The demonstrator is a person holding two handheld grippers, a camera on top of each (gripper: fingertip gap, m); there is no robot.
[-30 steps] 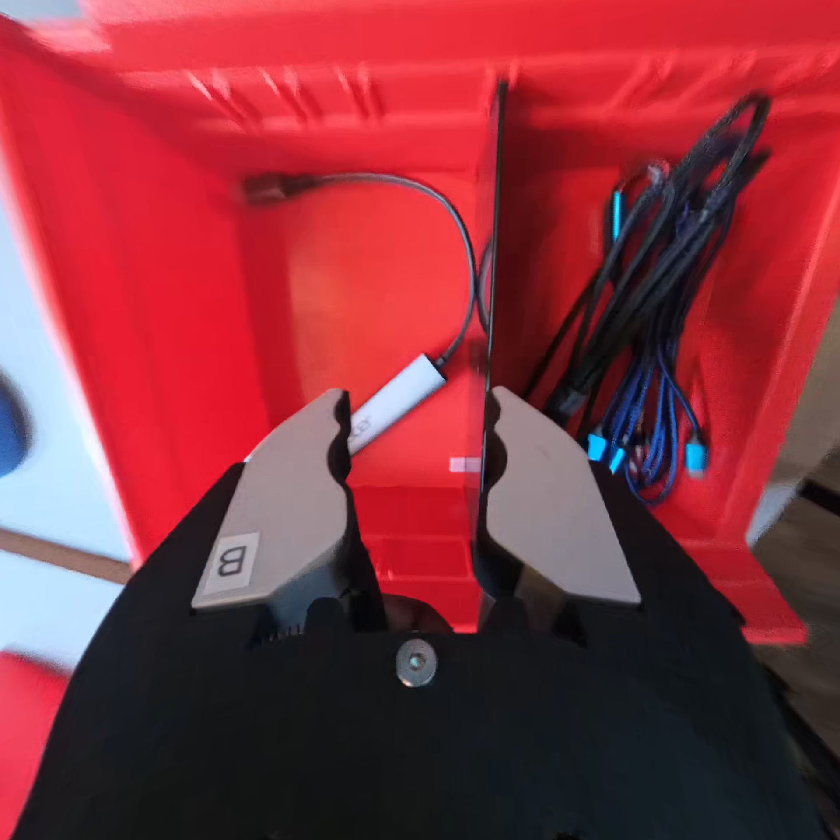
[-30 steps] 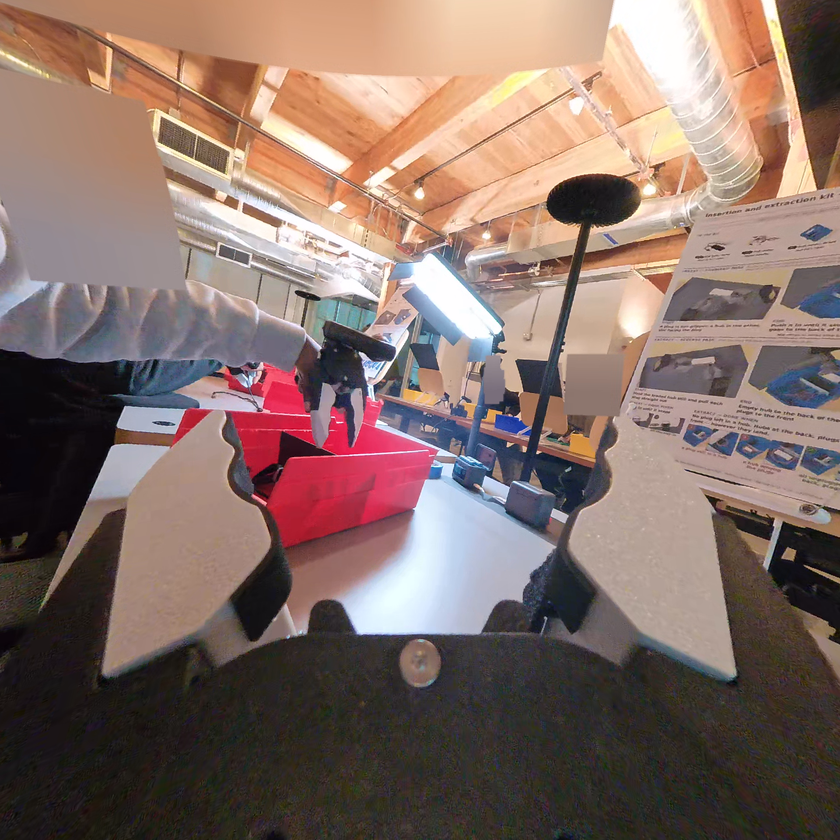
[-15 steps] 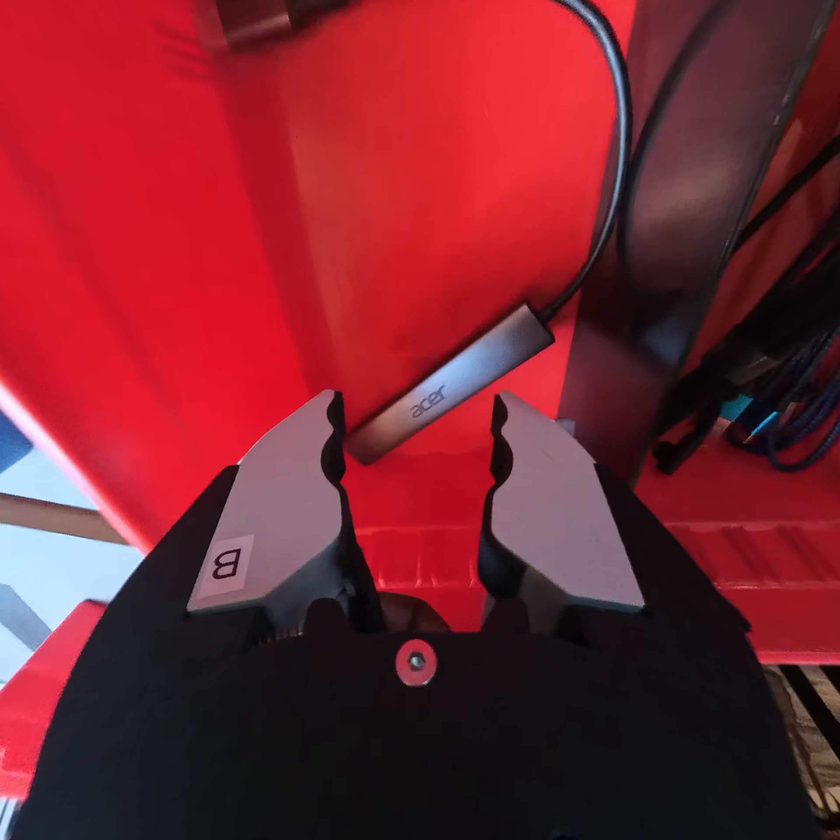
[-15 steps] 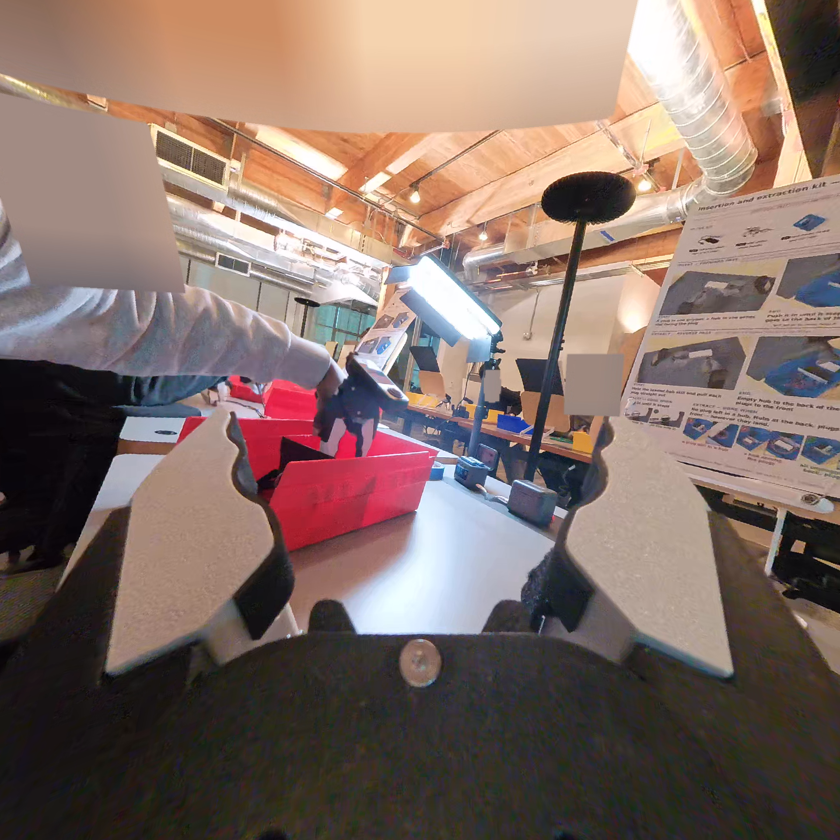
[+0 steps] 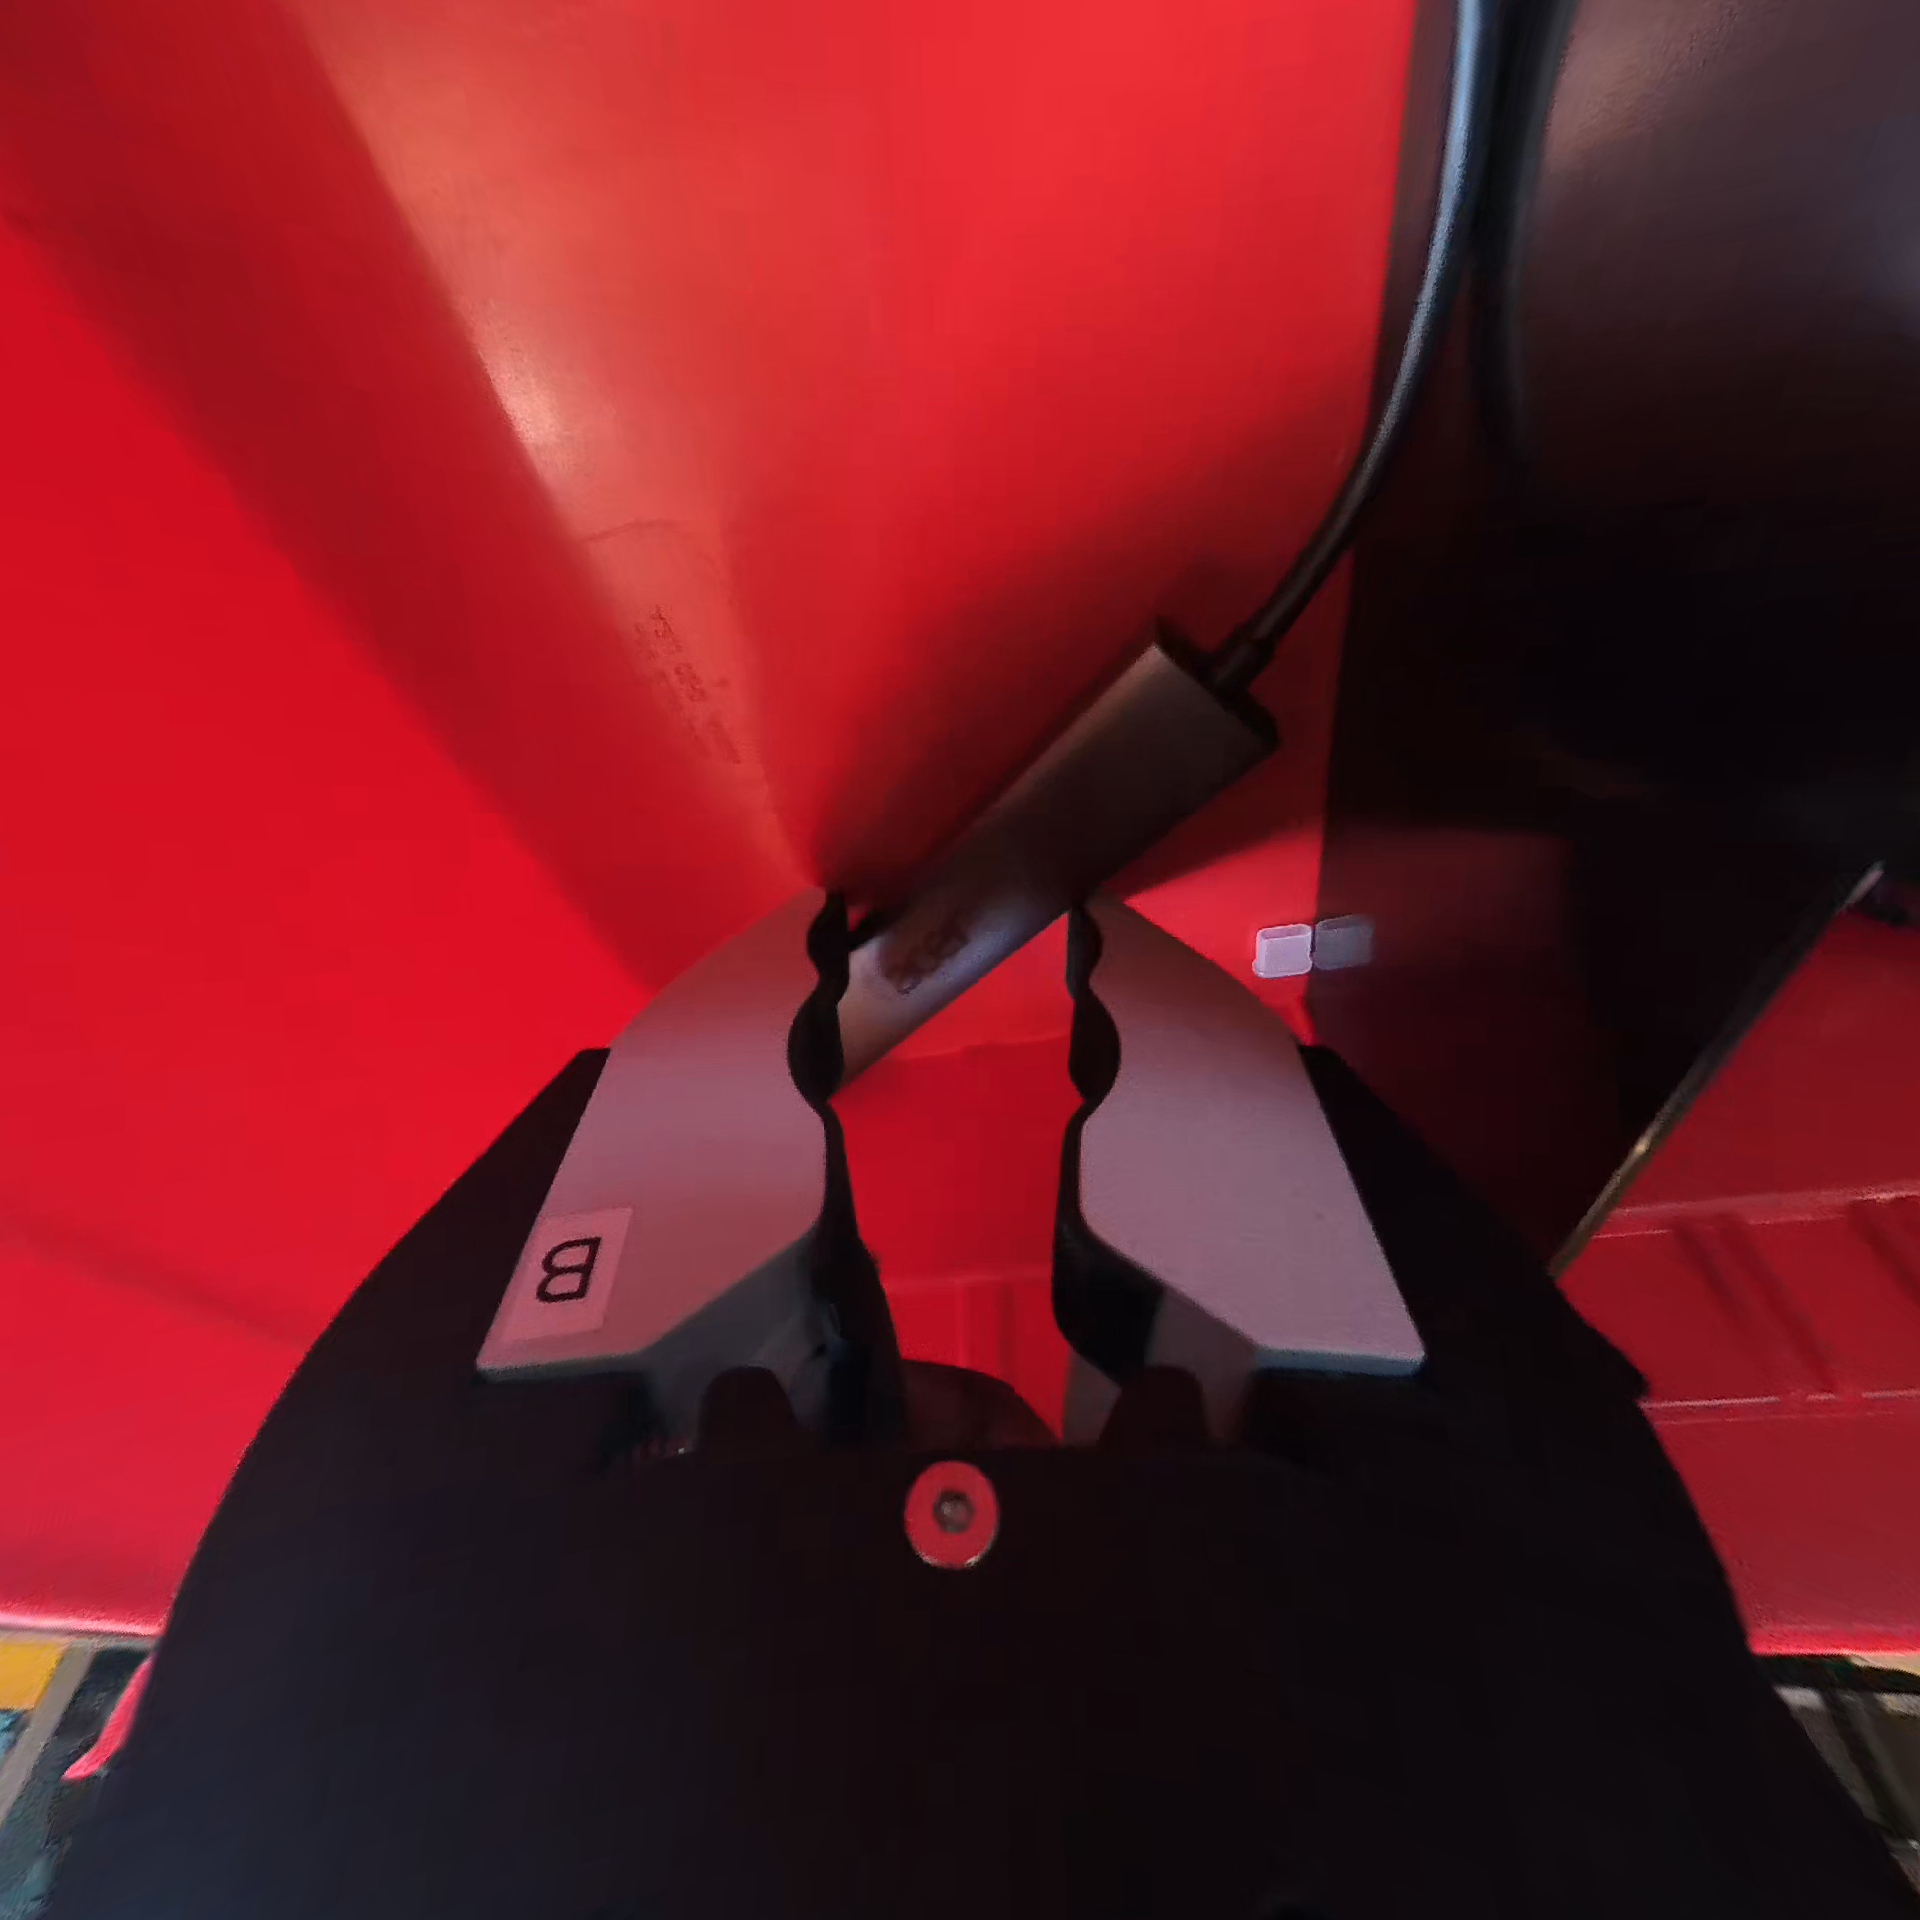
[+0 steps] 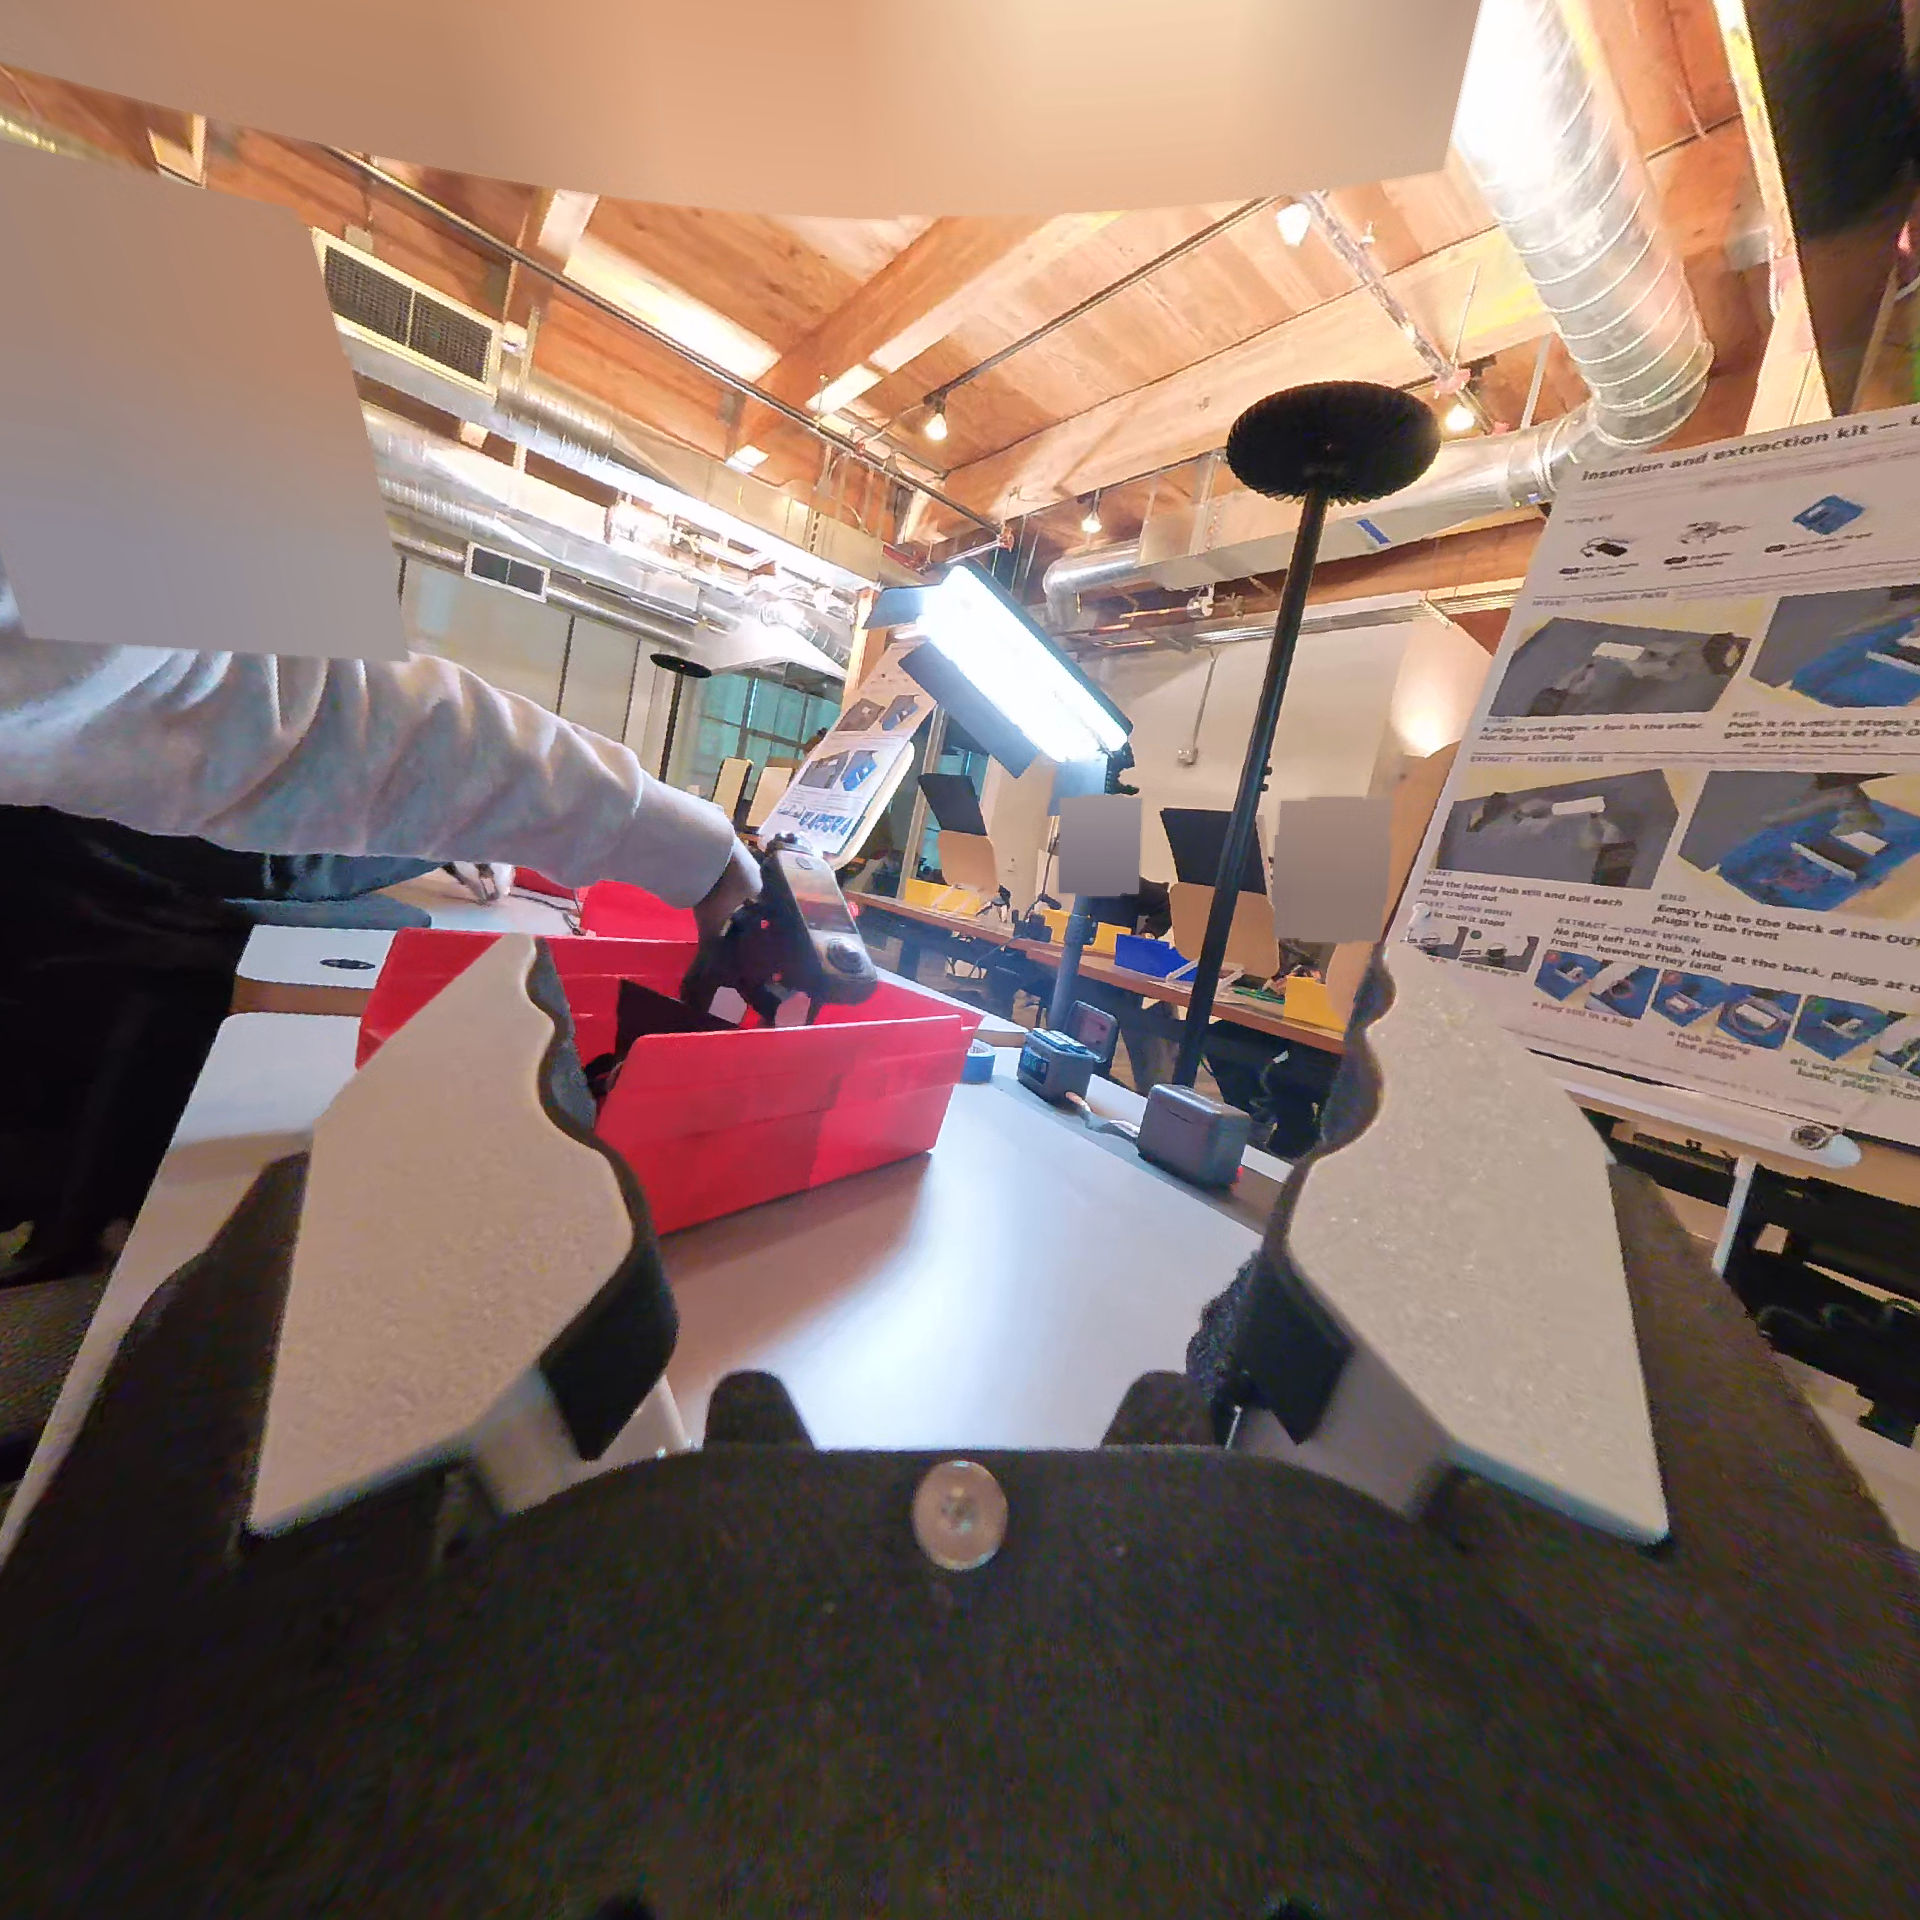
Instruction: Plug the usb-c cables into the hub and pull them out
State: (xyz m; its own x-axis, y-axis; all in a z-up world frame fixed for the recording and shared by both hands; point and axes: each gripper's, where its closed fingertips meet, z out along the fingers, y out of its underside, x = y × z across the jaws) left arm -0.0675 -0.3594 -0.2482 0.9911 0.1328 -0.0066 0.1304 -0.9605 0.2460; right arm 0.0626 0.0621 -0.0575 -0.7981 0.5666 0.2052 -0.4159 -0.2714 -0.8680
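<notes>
In the left wrist view my left gripper is low inside the red bin, open, with its fingers on either side of the near end of the grey hub. The hub lies slanted on the bin floor. Its dark cord runs up along the black divider. The usb-c cables are hidden behind the divider. In the right wrist view my right gripper is wide open and empty, held off the table's near side. It looks toward the red bin, where the left gripper dips in.
A small white cap lies on the bin floor by the divider. On the grey table past the bin stand small dark devices, a black pole stand and an instruction board. A person's sleeved arm reaches over the bin.
My left gripper has gone down into the bin's left compartment and come around the hub's near end, with its jaws narrower than before. The right gripper has stayed almost still.
</notes>
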